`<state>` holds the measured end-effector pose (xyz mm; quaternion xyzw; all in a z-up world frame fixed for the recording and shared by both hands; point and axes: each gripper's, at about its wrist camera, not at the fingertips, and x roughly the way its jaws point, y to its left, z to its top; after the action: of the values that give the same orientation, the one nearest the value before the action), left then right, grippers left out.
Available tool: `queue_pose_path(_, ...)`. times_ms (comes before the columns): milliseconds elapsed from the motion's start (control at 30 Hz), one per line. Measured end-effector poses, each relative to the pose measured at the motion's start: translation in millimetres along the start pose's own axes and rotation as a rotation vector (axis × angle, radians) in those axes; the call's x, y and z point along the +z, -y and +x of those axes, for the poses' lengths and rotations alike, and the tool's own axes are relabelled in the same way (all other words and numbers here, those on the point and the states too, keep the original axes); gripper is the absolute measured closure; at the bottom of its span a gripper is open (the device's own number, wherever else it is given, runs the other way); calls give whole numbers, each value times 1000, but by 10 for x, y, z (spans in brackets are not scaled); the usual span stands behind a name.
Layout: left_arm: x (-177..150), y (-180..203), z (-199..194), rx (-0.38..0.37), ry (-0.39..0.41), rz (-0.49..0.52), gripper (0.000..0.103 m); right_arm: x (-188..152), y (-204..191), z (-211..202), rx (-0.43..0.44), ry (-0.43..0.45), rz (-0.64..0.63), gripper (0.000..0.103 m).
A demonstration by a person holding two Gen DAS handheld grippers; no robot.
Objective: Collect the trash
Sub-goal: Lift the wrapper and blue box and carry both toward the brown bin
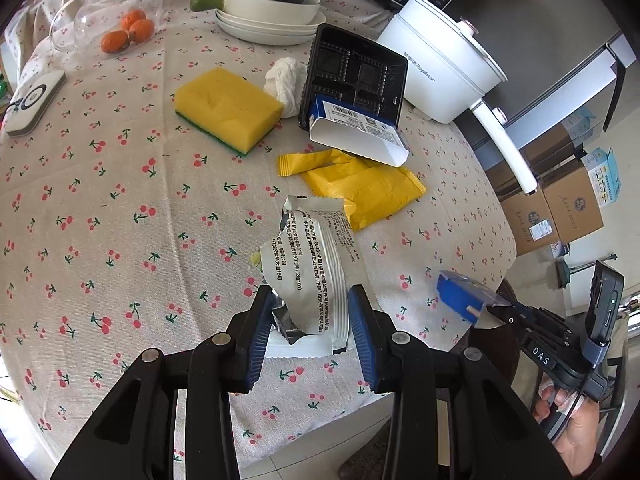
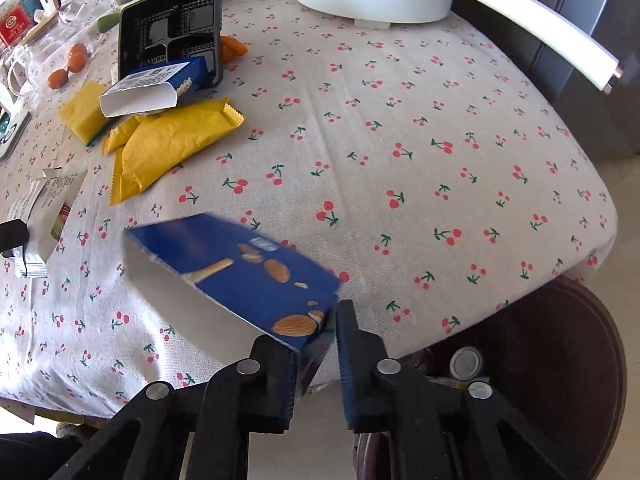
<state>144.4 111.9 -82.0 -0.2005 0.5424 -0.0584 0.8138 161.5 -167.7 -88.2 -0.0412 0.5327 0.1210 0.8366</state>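
Right wrist: blue box (image 2: 236, 280) between jaws

Both wrist views close, angled steeply down over table (image 1: 120, 184); shared: yellow wrappers (image 1: 360, 184), black tray (image 2: 168, 28).

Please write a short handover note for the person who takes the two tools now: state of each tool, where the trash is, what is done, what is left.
Left tool: shut on the white wrapper, held over the table.
Right tool: shut on the blue box, at the table's near edge.
Still on the table: two yellow wrappers, a second blue box leaning on the black tray, and a white tissue.
Done: two pieces picked up.
Left: drop both; a dark round bin seems to stand below the table edge. Then collect the rest. The sponge is probably not trash.
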Motion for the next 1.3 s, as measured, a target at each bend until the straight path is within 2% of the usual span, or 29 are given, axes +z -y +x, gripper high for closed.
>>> queue_pose_path(167,4,32,1,4,2,12,63,-25,81,-14,-30,8,13,89)
queue_pose_path(300,17,28,29,3,-5,6,63,-16,119,-6,14,0,44,88)
queue_pose_path(333,19,31,37,4,-6,6,63,-20,130,2,33,-6,62,84)
queue_pose_path(367,21,31,43,5,-8,7,63,-24,143,16,44,-15,81,78)
queue_pose_path(433,24,32,56,8,-10,7,63,-34,169,21,36,-21,110,31)
queue_pose_path(467,26,29,61,9,-11,6,63,-40,186,7,29,-13,125,24)
queue_pose_path(500,30,27,68,9,-12,6,63,-37,207,1,26,-13,137,22)
queue_pose_path(767,35,15,109,12,-23,8,63,-56,386,45,64,-56,244,21)
queue_pose_path(1000,32,19,120,12,-24,2,63,-5,295,131,105,2,244,21)
queue_pose_path(1100,27,17,120,9,-24,1,63,67,220,223,139,22,267,25)
queue_pose_path(1167,27,13,119,10,-24,0,63,118,156,300,156,19,276,34)
queue_pose_path(1233,28,-1,110,9,-24,-2,63,154,79,367,153,-1,266,72)
queue_pose_path(1300,34,-34,91,10,-22,-4,63,176,11,378,137,-3,245,85)
